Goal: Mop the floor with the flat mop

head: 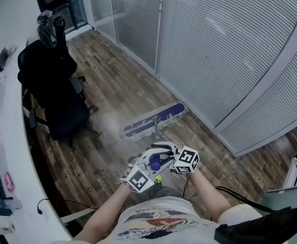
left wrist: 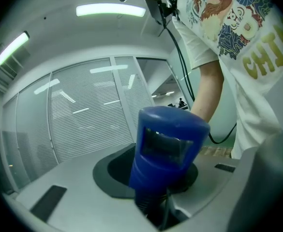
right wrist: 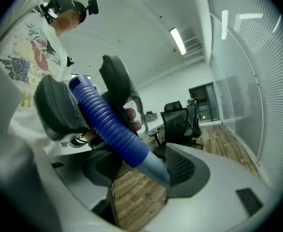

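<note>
Near the foot of the blind-covered partition (head: 214, 50) lies the mop head (head: 154, 120), flat on the wood floor (head: 112, 85). We judge a mopping stroke is in hand: our left gripper (left wrist: 180, 163) clamps the handle (left wrist: 168, 144) at its blue cap, and our right gripper (right wrist: 126, 149) grasps the ribbed sleeve below. Next we should sweep the head along the boards, steering clear of the chair (head: 54, 90) and desk (head: 8, 136).

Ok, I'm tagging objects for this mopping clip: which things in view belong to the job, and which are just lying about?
In use: flat mop head; mop handle; left hand-held gripper and right hand-held gripper, both on the handle; wooden floor.
Just there: office chair; white desk; glass wall with blinds.
</note>
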Demonstrator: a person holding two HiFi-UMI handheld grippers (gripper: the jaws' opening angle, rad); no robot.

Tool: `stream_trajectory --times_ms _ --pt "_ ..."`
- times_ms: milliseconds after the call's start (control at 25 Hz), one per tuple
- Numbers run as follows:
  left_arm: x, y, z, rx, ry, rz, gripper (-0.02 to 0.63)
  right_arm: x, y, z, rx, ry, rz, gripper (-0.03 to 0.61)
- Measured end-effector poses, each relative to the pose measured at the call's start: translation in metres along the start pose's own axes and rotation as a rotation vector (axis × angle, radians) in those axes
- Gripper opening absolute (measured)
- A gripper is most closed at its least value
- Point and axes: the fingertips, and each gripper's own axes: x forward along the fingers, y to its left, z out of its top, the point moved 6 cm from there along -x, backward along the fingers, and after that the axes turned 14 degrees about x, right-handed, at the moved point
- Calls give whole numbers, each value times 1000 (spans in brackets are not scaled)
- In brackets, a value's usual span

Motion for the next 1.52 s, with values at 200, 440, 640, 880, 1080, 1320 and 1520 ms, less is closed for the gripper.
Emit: stream_trajectory --times_ms 200,440,640,880,1080,1320,1520 --pt "-45 -53 28 -22 -13 59 80 10 69 -30 -18 45 1 253" --pt "-101 -99 67 -51 -19 103 78 25 148 -53 -1 28 21 253" --pt "-134 -124 98 -73 -24 161 77 30 198 -62 -8 15 56 253" --pt "-148 -174 132 -60 -3 139 77 15 252 -88 -12 19 79 253" --pt "-133 -224 167 -6 18 24 77 -24 291 -115 5 -72 17 253" --pt "-105 -311 229 50 37 -83 77 -95 358 -163 31 -176 -24 252" --pt "-99 -359 235 69 54 -145 77 -113 377 -202 31 -173 -30 253"
